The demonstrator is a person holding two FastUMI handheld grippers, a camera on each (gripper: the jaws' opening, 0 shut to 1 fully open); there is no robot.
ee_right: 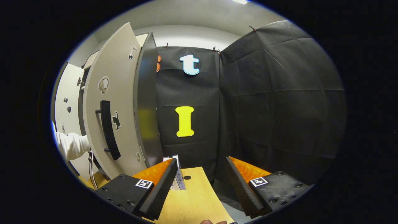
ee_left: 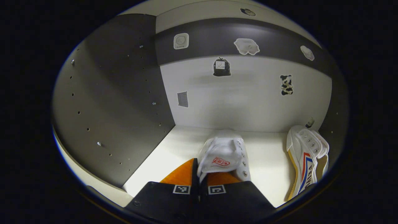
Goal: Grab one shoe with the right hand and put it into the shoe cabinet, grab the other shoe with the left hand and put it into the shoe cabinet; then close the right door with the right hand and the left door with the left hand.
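In the left gripper view my left gripper point(ee_left: 199, 169) is inside the shoe cabinet, shut on the tongue of a white shoe point(ee_left: 225, 158) that rests on the white shelf point(ee_left: 174, 149). A second white shoe point(ee_left: 306, 158) with red and blue stripes lies on its side at the shelf's right end, by the cabinet's right wall. In the right gripper view my right gripper point(ee_right: 200, 174) stands open and holds nothing, above a light wooden table point(ee_right: 189, 199). The cabinet's right door point(ee_right: 115, 102) stands open to its left, with a black handle point(ee_right: 108, 129) on its front.
The cabinet's dark left wall point(ee_left: 115, 102) with peg holes stands close to the held shoe. Stickers dot the back panel point(ee_left: 245, 96). A white sleeve point(ee_right: 73, 144) reaches behind the open door. A small upright box point(ee_right: 178, 174) stands on the table beyond my right fingers.
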